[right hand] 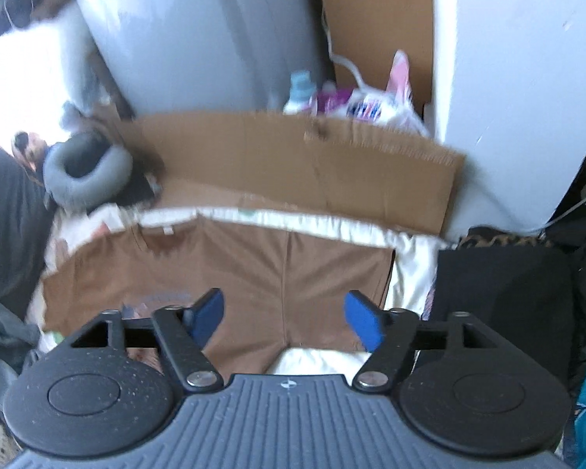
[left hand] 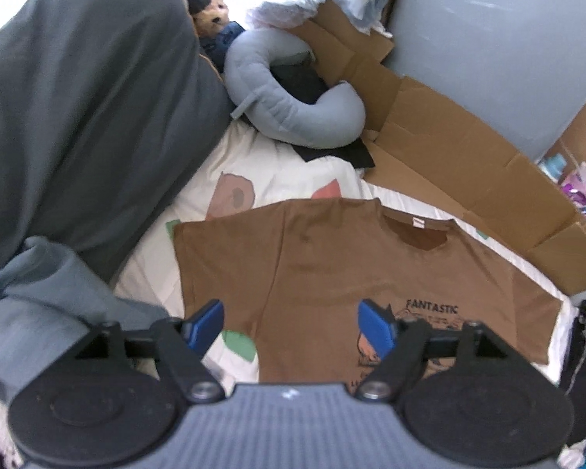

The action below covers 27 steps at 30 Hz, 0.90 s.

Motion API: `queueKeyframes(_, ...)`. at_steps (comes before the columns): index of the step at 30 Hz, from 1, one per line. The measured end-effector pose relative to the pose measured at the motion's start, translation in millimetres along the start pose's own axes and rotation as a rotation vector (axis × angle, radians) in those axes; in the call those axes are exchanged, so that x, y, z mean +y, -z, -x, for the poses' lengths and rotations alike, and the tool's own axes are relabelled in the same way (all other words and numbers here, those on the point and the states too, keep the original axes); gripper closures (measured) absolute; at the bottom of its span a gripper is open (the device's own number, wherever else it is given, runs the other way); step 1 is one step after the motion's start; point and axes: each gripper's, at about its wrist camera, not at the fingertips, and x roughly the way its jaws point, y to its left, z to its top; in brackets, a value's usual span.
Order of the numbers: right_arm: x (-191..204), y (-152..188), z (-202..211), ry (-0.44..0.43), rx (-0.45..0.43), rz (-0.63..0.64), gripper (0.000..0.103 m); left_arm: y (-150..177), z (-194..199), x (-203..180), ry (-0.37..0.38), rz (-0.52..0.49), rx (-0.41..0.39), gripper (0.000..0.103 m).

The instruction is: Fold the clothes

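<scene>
A grey U-shaped neck pillow [left hand: 293, 93] is lying at twelve o'clock, flattened cardboard [left hand: 468, 179] is spreading toward two o'clock, a dark grey blanket [left hand: 82, 109] is heaping at ten o'clock, and bottles [right hand: 301, 93] are standing behind the cardboard.

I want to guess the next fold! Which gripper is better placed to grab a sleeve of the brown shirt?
Probably the left. The left gripper hangs open over the brown T-shirt, with a flat sleeve just ahead. The right gripper is open too, above the other sleeve, but its view is blurred.
</scene>
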Motion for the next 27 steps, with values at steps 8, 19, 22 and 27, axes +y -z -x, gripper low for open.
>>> queueKeyframes(8, 5.6, -35.0, 88.0, 0.014, -0.024, 0.021, 0.018, 16.1, 53.4, 8.8, 0.057, 0.044, 0.004, 0.022)
queueKeyframes(19, -4.3, -61.4, 164.4, -0.012, -0.099, 0.022, 0.018, 36.2, 115.8, 4.0, 0.056, 0.036, -0.015, 0.019)
queueKeyframes(22, -11.4, -65.3, 179.4, -0.033, -0.123, 0.021, 0.018, 42.9, 129.8, 3.9, 0.052, 0.037, -0.021, 0.018)
queueKeyframes(27, -25.6, -51.8, 187.6, -0.051, -0.127, 0.025, 0.017, 64.8, 142.7, 9.5, 0.054, 0.052, -0.027, 0.018)
